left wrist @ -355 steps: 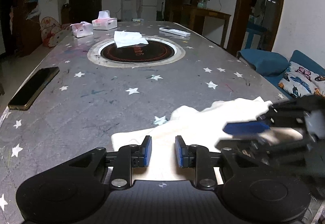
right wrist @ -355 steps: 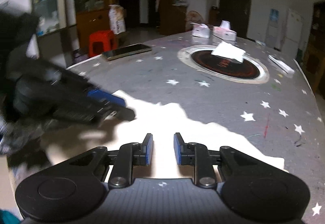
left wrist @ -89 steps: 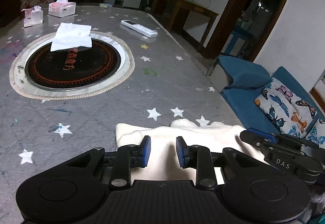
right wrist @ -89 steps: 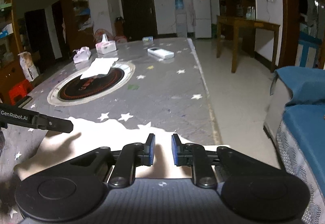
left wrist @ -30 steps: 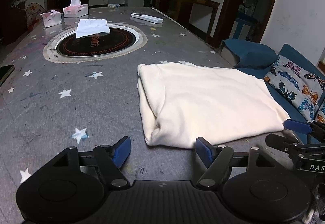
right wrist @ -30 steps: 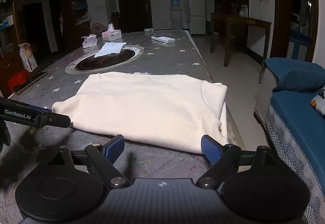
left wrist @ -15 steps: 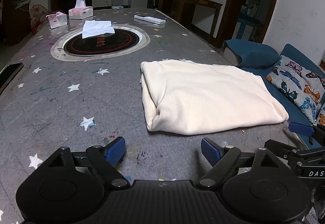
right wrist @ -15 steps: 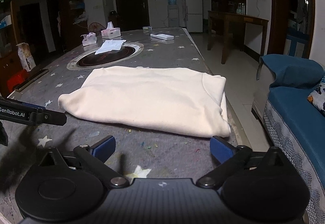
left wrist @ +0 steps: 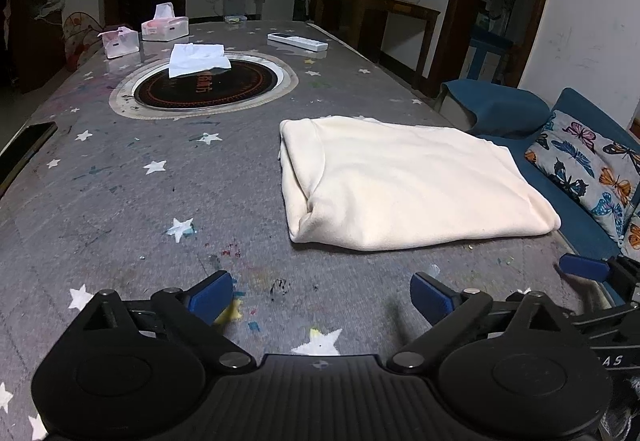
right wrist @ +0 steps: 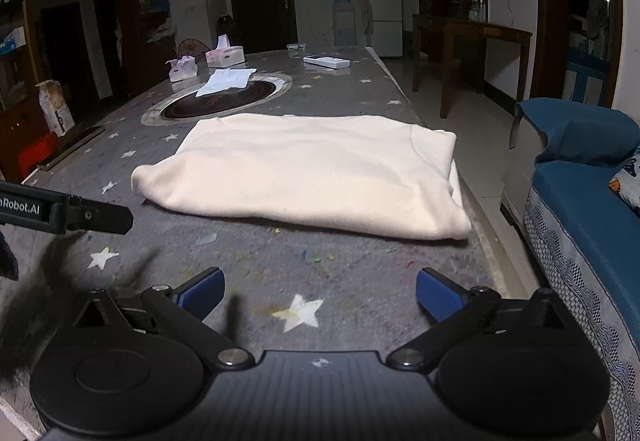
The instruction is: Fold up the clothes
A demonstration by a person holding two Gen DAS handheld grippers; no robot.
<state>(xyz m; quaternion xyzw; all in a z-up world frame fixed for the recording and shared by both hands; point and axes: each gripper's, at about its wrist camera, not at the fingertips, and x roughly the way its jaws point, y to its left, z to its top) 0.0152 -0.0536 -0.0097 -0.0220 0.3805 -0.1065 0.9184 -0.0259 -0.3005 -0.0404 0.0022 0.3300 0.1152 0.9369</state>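
Dim living room: dark wooden cabinets line the walls, a white fridge (right wrist: 384,12) stands at the far end, and a blue sofa (right wrist: 580,209) runs along the right of the long grey bench (left wrist: 120,177), whose star-printed cover is flecked with paint. Set into the bench's far half is a round black hotplate (left wrist: 206,85) with a white tissue (left wrist: 198,58) lying on its rim.

Folded into a broad flat rectangle, the cream garment (left wrist: 404,181) lies on the bench's near right part, close to the edge by the sofa, its near fold just ahead of both tools and touching neither.

Low over the bench in front of it, the left gripper (left wrist: 321,293) has its blue-padded fingers (left wrist: 210,291) spread wide with nothing between them. To its right, the right gripper (right wrist: 320,291) is likewise spread wide and empty, its fingers (right wrist: 438,295) near the bench's right edge.

Farther off sit two tissue boxes (left wrist: 165,27), a white remote (left wrist: 298,41), and a dark phone (left wrist: 22,149) at the left edge.
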